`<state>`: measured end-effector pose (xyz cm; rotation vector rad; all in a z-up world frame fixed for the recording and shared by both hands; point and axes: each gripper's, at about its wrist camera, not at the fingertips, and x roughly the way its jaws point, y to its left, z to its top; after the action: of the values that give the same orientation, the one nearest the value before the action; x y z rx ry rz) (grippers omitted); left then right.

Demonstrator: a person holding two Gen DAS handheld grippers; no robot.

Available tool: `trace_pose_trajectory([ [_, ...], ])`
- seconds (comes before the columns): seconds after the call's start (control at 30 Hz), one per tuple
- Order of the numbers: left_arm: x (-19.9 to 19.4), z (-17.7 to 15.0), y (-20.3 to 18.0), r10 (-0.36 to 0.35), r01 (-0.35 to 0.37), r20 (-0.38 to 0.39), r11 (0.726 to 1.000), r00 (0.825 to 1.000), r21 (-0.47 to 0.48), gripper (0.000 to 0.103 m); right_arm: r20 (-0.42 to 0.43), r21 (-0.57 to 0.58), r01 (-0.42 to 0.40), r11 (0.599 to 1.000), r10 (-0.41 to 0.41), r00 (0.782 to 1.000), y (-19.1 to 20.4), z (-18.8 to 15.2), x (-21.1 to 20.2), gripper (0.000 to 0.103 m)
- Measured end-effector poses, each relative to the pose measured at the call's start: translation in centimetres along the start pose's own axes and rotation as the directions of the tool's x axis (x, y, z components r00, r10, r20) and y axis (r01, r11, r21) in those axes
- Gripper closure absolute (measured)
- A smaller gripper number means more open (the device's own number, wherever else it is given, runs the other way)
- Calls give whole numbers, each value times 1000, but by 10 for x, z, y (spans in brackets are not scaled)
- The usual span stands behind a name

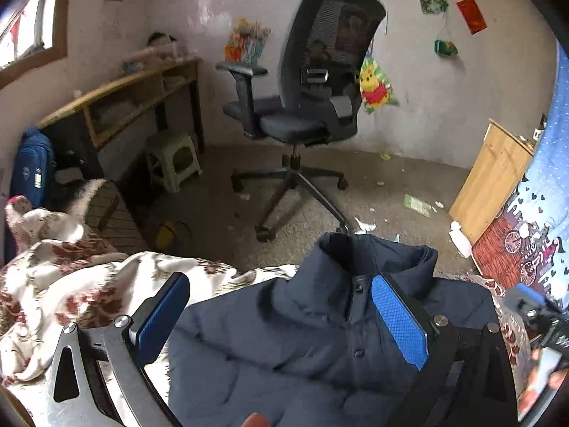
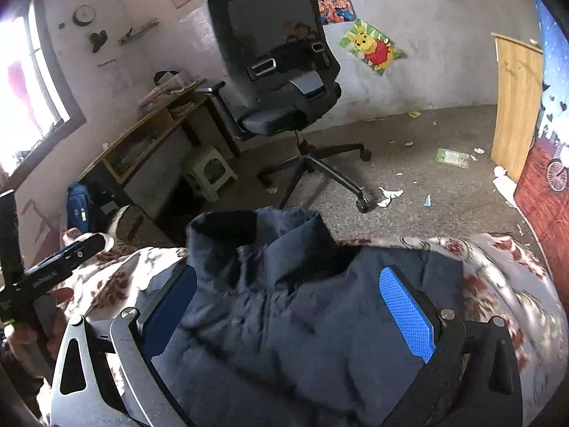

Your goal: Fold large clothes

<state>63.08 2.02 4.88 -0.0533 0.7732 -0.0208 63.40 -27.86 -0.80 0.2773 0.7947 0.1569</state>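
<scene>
A dark navy padded jacket [image 1: 284,348] lies on a floral bedspread [image 1: 71,284], its stand-up collar [image 1: 373,252] toward the bed's far edge, its buttoned front up. My left gripper [image 1: 281,316] is open above it, its blue pads [image 1: 398,320] wide apart, over the chest left of the buttons. In the right wrist view the same jacket [image 2: 284,338] fills the lower frame with its collar [image 2: 256,235] raised. My right gripper [image 2: 288,309] is open above it, its fingers spread on either side of the upper chest. The left gripper's body [image 2: 53,267] shows at the left edge.
A black office chair [image 1: 302,106] stands on the littered floor beyond the bed. A wooden desk [image 1: 117,96] with a small stool [image 1: 174,160] is at the left, a blue bag [image 1: 32,170] beside it. A wooden board [image 1: 490,178] leans at the right wall.
</scene>
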Motion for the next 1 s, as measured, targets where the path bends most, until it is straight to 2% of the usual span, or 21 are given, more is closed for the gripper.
trace_pose_trajectory([
  [0.1, 30, 9, -12, 14, -14, -27, 1000, 1000, 4, 0, -25, 10, -6, 1000, 6, 1000, -12, 12, 35, 4],
  [0.17, 50, 13, -19, 25, -25, -33, 1000, 999, 9, 1, -44, -14, -16, 1000, 15, 999, -15, 21, 55, 12],
  [0.27, 84, 15, -27, 30, -28, -86, 999, 996, 18, 15, -67, -35, -50, 998, 48, 997, -18, 31, 80, 23],
  [0.33, 101, 17, -31, 37, -34, -118, 999, 992, 31, 28, -89, -39, -85, 996, 82, 993, -19, 36, 95, 28],
  [0.4, 115, 17, -34, 37, -32, -144, 999, 989, 32, 35, -119, -68, -120, 991, 111, 987, -15, 39, 108, 28],
  [0.53, 137, 25, -44, 63, -54, -194, 997, 979, 50, 55, -139, -174, -90, 981, 66, 988, 0, 46, 125, 30],
  [0.57, 140, 27, -46, 76, -67, -195, 996, 978, 54, 58, -149, -185, -87, 979, 60, 987, 1, 48, 129, 36],
  [0.6, 142, 29, -47, 88, -78, -195, 995, 977, 58, 66, -162, -192, -84, 978, 52, 985, 4, 50, 134, 42],
  [0.63, 145, 30, -48, 97, -87, -201, 994, 975, 60, 80, -184, -198, -77, 977, 40, 982, 7, 50, 141, 52],
  [0.67, 146, 29, -48, 90, -80, -209, 995, 974, 54, 89, -198, -200, -68, 977, 28, 980, 8, 49, 146, 61],
  [0.7, 148, 29, -48, 75, -68, -216, 997, 973, 39, 95, -212, -200, -65, 978, 21, 977, 9, 46, 149, 67],
  [0.73, 144, 28, -46, 69, -66, -203, 998, 977, 22, 96, -222, -203, -61, 977, 15, 975, 10, 44, 150, 81],
  [0.77, 139, 27, -45, 58, -58, -188, 998, 980, 8, 97, -216, -214, -48, 976, 1, 976, 10, 42, 148, 88],
  [0.87, 120, 23, -37, 24, -29, -152, 999, 988, -25, 98, -163, -204, -54, 977, 21, 986, 6, 39, 124, 94],
  [1.0, 88, 14, -20, -6, 4, -106, 1000, 994, -14, 99, -111, -185, -85, 979, 65, 992, -4, 27, 82, 96],
])
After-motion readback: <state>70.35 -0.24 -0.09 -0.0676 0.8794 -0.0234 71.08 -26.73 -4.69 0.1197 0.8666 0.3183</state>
